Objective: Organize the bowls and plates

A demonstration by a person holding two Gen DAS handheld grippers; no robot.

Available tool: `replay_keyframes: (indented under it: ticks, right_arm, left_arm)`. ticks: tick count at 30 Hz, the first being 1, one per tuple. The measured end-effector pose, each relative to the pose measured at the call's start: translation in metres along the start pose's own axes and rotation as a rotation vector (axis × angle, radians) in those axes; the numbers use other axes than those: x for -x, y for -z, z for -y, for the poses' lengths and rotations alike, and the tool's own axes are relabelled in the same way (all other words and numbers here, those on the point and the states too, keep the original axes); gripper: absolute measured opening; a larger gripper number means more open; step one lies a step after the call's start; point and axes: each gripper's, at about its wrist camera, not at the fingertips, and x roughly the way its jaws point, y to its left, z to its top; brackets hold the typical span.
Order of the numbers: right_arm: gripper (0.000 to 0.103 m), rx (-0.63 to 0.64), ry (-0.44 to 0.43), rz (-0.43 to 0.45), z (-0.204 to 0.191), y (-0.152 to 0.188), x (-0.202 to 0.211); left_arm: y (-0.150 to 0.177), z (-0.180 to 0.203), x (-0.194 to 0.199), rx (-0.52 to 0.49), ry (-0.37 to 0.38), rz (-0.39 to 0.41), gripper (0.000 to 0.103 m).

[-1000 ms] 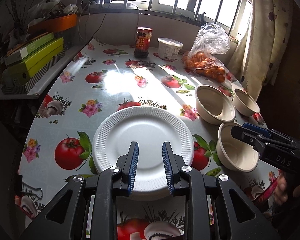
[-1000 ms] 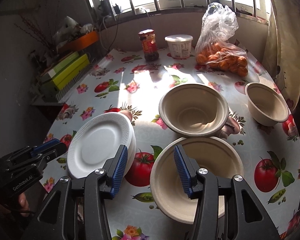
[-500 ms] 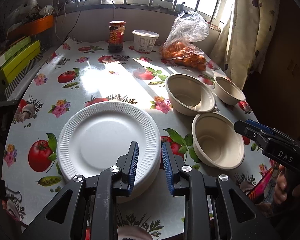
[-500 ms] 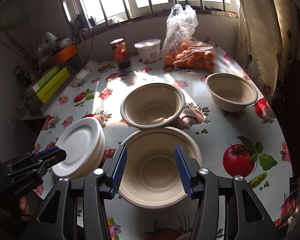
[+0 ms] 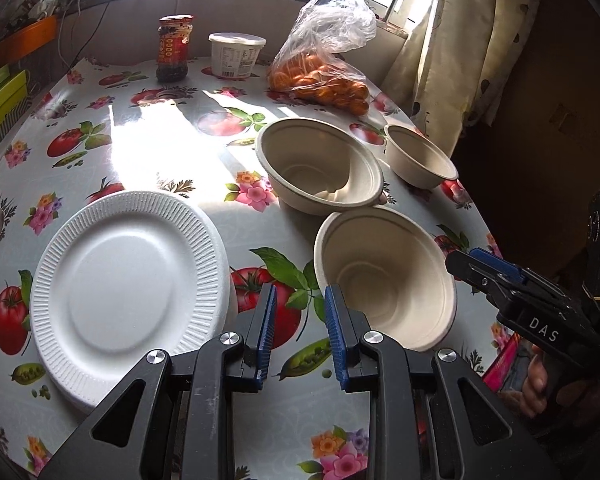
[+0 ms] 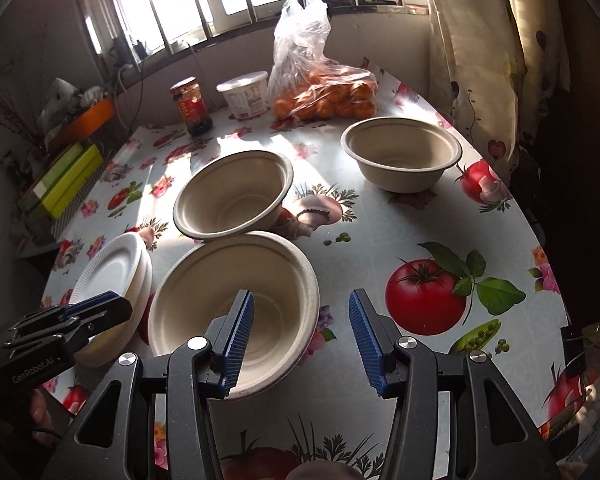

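While both stand empty, the narrow left claw (image 5: 299,332) reads "GenRobot.AI", the wider right claw (image 6: 301,332) "DAS".

A table (image 5: 148,148) covered in a glossy oilcloth printed with tomatoes and flowers carries a stack of white plates (image 5: 128,292) at near left. Three beige bowls (image 6: 236,304) sit to its right, the nearest touching the middle one. Far back stand a dark jar (image 5: 175,48), a white tub (image 5: 236,55) and a bag of oranges (image 5: 324,76).
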Motion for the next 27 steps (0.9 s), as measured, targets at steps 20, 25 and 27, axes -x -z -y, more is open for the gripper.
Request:
replay_keyframes:
  ticks: [20, 25, 27]
  right_arm:
    - [0.023, -0.057, -0.077, -0.008, 0.027, 0.011, -0.005]
    - [0.023, -0.08, -0.066, 0.005, 0.039, 0.014, 0.004]
    - [0.023, -0.088, -0.055, 0.011, 0.045, 0.016, 0.008]
  left_arm:
    - [0.002, 0.042, -0.021, -0.09, 0.058, -0.06, 0.026]
    - [0.003, 0.055, -0.025, -0.116, 0.07, -0.071, 0.026]
    - [0.003, 0.061, -0.027, -0.129, 0.08, -0.075, 0.026]
